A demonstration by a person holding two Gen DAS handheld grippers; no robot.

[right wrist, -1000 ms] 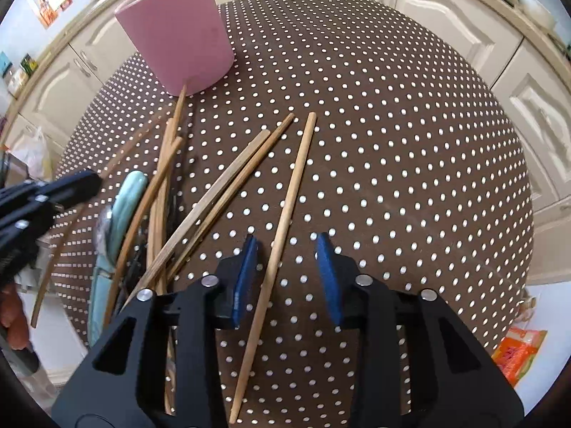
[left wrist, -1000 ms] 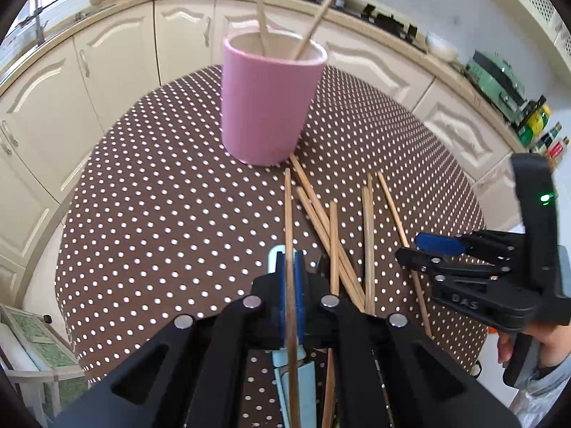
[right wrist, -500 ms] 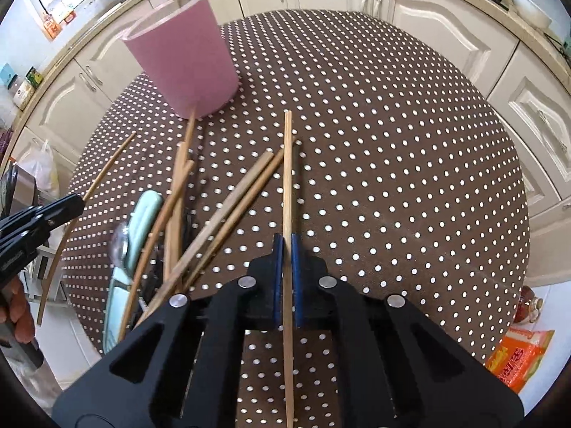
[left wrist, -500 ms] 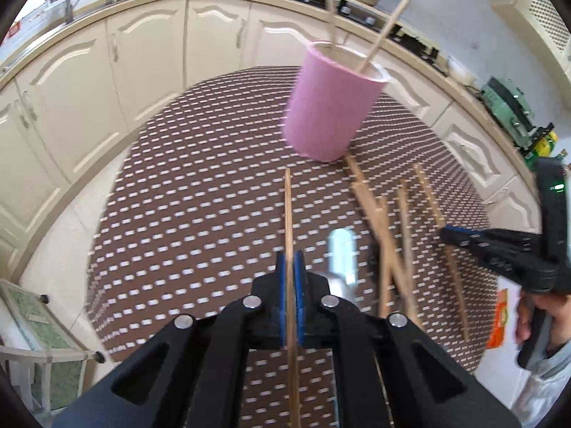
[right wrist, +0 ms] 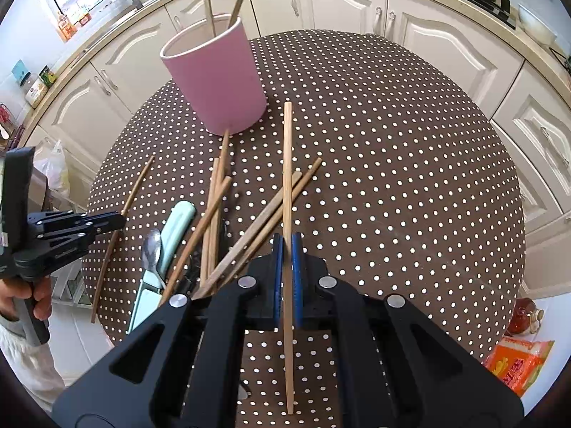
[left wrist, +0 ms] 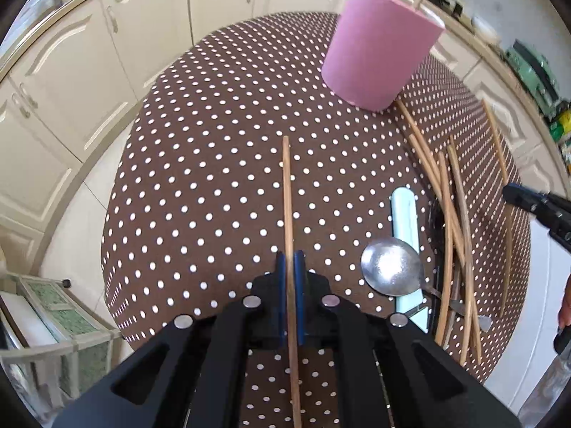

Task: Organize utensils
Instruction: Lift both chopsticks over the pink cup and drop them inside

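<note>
A pink cup [left wrist: 378, 53] [right wrist: 217, 82] stands on the brown dotted table [left wrist: 214, 164] [right wrist: 410, 164] with two chopsticks in it. My left gripper [left wrist: 291, 260] is shut on a wooden chopstick [left wrist: 287, 192], held above the table left of the pile. My right gripper [right wrist: 286, 246] is shut on another chopstick [right wrist: 287, 164], lifted above the pile. Several loose chopsticks [left wrist: 453, 214] [right wrist: 214, 199] lie in front of the cup. A spoon [left wrist: 390, 265] [right wrist: 151, 246] and a pale green handled utensil [left wrist: 405, 210] [right wrist: 175, 228] lie among them.
Cream kitchen cabinets [right wrist: 357, 0] curve around the table. A small rack [left wrist: 60, 314] stands on the floor to the left. An orange packet [right wrist: 517, 363] and a jar [right wrist: 524, 317] lie on the floor to the right. The left gripper shows in the right wrist view [right wrist: 107, 221].
Both grippers have lifted their chopsticks off the pile. The left one has moved left and up, away from the pile. The right gripper closed on its chopstick a second ago and has risen.
</note>
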